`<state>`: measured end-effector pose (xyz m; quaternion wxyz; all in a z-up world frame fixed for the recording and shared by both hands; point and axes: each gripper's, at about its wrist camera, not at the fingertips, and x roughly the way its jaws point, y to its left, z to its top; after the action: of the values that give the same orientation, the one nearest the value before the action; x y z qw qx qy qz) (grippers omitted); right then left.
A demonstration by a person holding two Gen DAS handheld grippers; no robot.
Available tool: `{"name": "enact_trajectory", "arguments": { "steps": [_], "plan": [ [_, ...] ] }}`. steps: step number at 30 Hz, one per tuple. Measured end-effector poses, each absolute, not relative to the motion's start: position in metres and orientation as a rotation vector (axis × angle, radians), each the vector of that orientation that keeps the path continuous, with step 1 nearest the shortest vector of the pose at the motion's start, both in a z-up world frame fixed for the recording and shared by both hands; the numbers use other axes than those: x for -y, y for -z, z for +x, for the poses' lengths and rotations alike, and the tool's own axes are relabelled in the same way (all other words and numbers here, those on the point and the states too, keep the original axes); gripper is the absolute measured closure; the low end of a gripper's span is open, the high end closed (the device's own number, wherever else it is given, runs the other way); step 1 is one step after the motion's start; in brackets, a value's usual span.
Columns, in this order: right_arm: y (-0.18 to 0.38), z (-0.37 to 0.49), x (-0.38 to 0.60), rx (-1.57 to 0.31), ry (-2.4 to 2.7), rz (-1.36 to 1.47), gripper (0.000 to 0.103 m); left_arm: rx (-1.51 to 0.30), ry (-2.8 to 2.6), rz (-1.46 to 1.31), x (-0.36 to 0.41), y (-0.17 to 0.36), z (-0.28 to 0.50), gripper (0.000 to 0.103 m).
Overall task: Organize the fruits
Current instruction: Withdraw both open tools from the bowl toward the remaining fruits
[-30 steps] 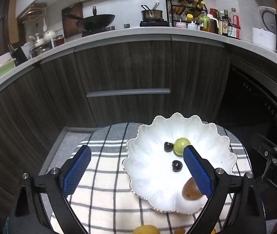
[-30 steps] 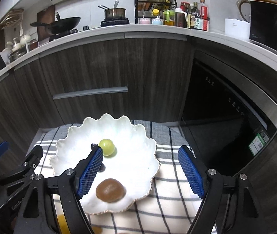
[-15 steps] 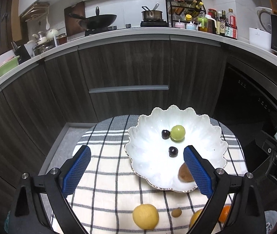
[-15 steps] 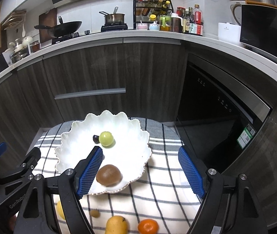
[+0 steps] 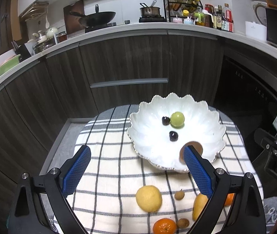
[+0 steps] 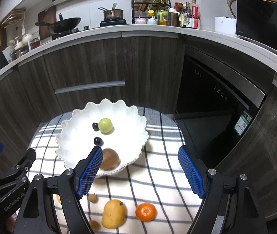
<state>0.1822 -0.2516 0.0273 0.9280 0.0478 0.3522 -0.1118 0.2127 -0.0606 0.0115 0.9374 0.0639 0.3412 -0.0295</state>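
Above checked cloth (image 5: 109, 167), both jaws wide.

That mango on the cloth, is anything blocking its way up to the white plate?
Nothing visible does. The mango lies on the checked cloth just short of the white plate, with only bare cloth between. The right gripper hangs open above.

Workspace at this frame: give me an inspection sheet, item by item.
Surface: checked cloth over a small table.
Job's things: scalloped white plate holds a green fruit, two dark cherries, a brown fruit; on the cloth a mango, tangerine, lemon, small brown fruits.
Clutter: nothing seen.
Grippers: left gripper and right gripper open, empty.
Cables: nothing seen.
Surroundings: kitchen counter, wok.
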Motion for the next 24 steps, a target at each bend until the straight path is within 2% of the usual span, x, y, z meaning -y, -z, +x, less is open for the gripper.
{"name": "enact_trajectory", "arguments": {
  "steps": [24],
  "plan": [
    [0.019, 0.153, 0.253, -0.801, 0.236, 0.103, 0.023, -0.761, 0.074, 0.151, 0.059, 0.042, 0.173, 0.006]
  ]
}}
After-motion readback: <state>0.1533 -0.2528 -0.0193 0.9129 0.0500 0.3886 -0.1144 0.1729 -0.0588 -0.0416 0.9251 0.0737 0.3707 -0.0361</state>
